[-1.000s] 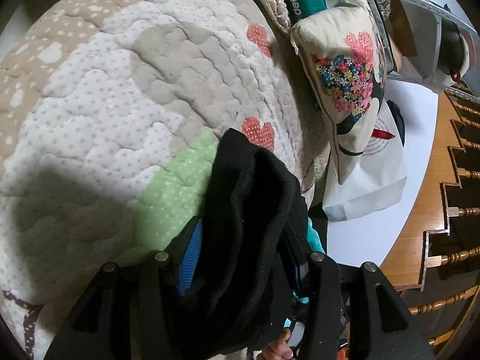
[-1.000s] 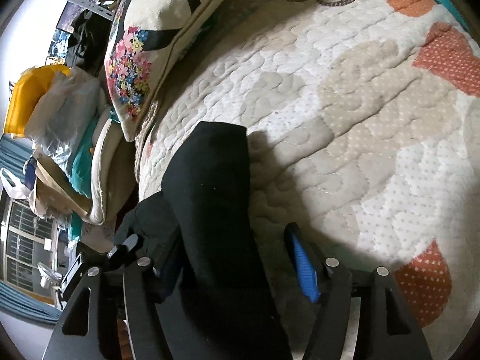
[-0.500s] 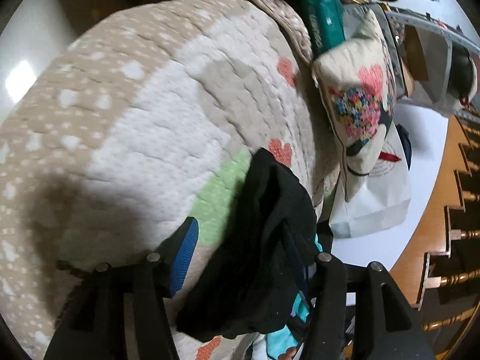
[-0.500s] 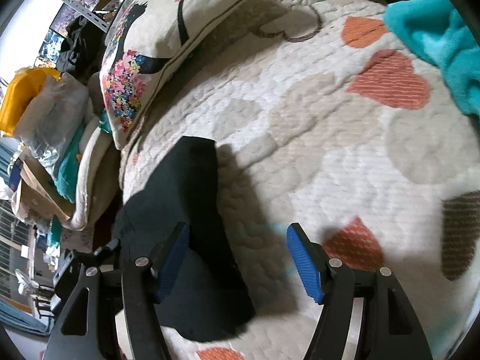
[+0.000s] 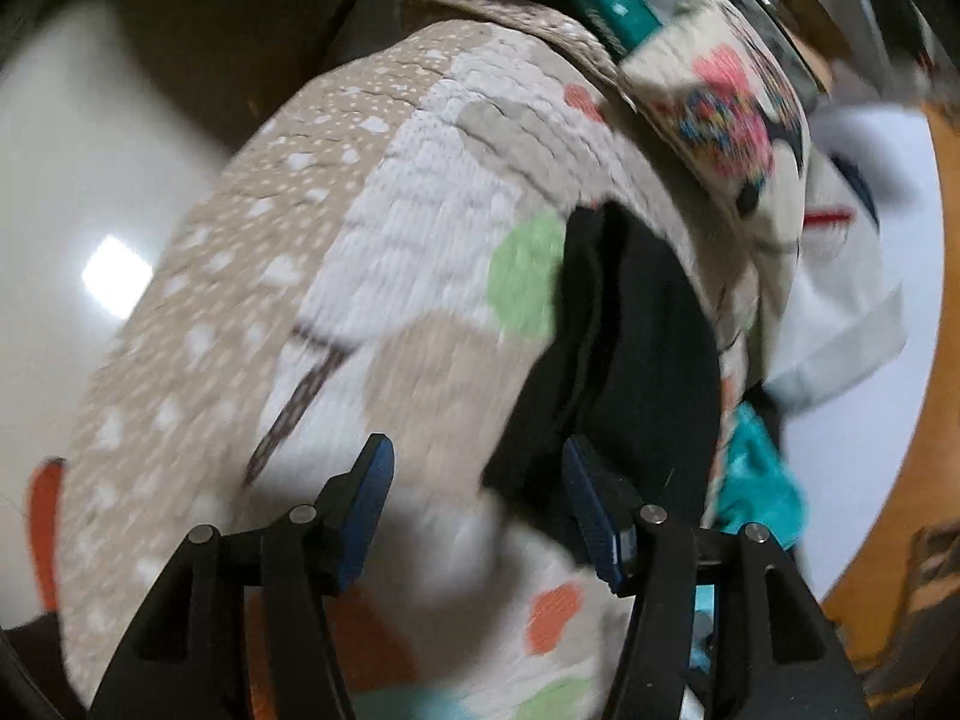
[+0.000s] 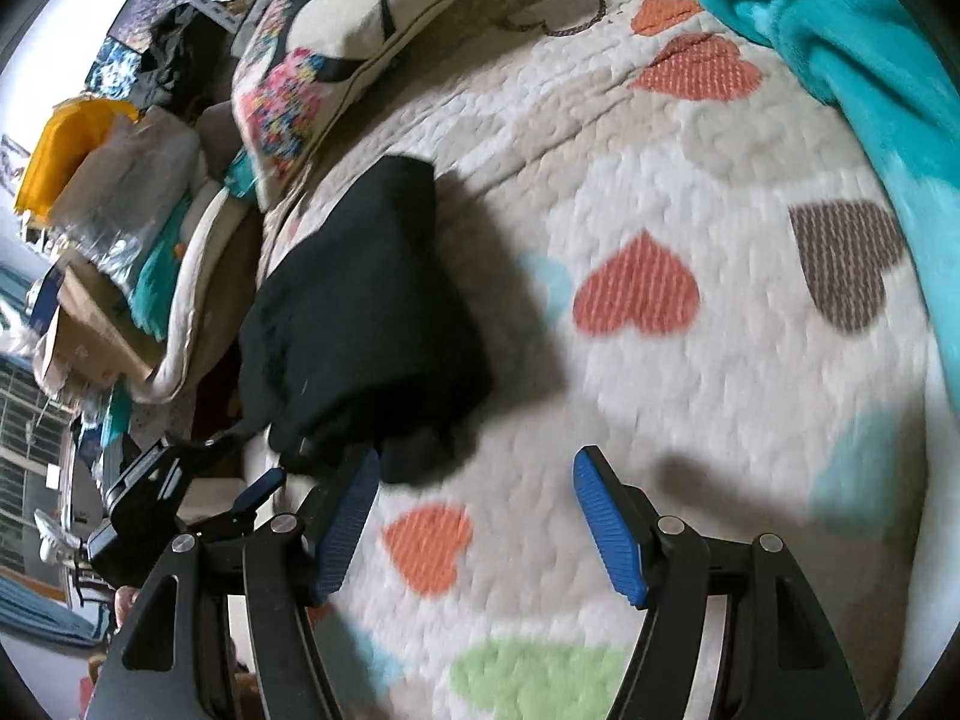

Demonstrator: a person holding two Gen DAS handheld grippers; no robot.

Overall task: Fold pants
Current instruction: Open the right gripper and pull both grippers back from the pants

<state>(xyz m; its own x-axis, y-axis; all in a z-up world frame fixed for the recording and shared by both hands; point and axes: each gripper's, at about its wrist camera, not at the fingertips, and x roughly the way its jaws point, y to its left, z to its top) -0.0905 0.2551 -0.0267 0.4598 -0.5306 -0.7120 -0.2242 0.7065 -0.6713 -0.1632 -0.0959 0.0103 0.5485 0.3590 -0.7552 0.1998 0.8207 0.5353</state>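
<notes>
The right gripper has its two blue fingers wide apart, with nothing between them. Under it is a white quilt with hearts in orange, brown, green and light blue. Black pants lie folded in a lump near the quilt's left edge, just past the left finger. A flower pillow sits at the quilt's top left corner. A fuzzy teal blanket covers the top right corner
</notes>
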